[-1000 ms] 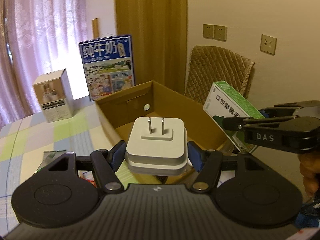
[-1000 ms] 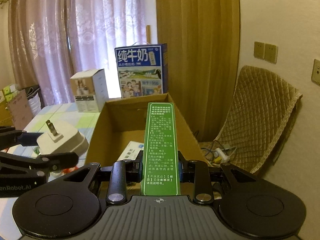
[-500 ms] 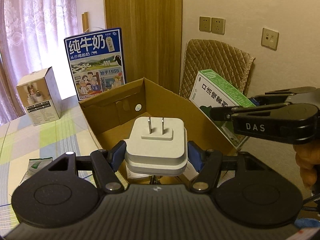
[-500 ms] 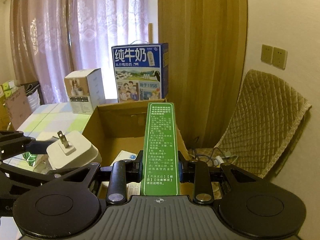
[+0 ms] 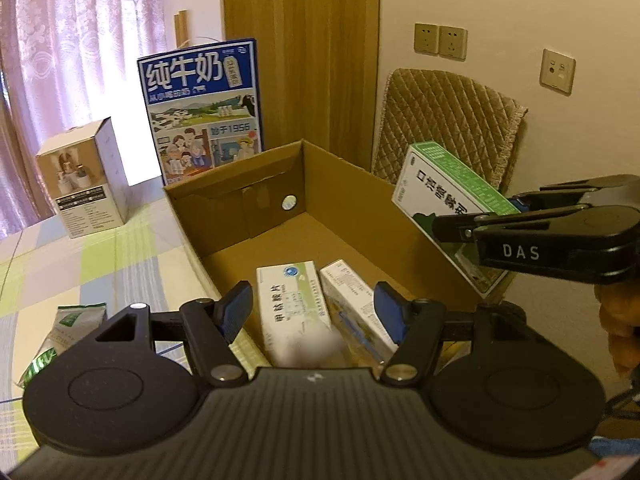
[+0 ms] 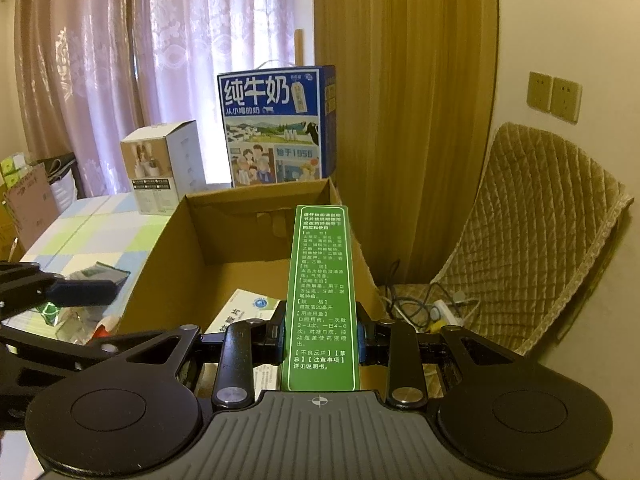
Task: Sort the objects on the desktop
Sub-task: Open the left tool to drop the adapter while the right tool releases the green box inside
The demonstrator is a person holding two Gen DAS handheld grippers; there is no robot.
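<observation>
An open cardboard box (image 5: pixel 224 192) stands at the table's edge, and two white medicine boxes (image 5: pixel 292 304) lie on its floor. Over them my left gripper (image 5: pixel 313 309) is open, its blue pads spread wide. Low between the pads is a pale blur (image 5: pixel 316 350); I cannot tell what it is. A tall green medicine box (image 6: pixel 322 280) stands upright with my right gripper (image 6: pixel 320 332) shut on it, above the cardboard box's (image 6: pixel 176 248) right wall. In the left wrist view that green box (image 5: pixel 440 184) hangs beside the right wall.
Behind the cardboard box stand a blue milk carton (image 5: pixel 204 108) and a white product box (image 5: pixel 86 184). A green packet (image 5: pixel 64 332) lies on the checked tablecloth (image 5: pixel 112 264). A quilted chair (image 6: pixel 532 232) and floor cables (image 6: pixel 432 308) are to the right.
My left gripper has opened and the white plug adapter it held is gone from between the pads. Both grippers have moved closer over the cardboard box. The right one still holds the green box.
</observation>
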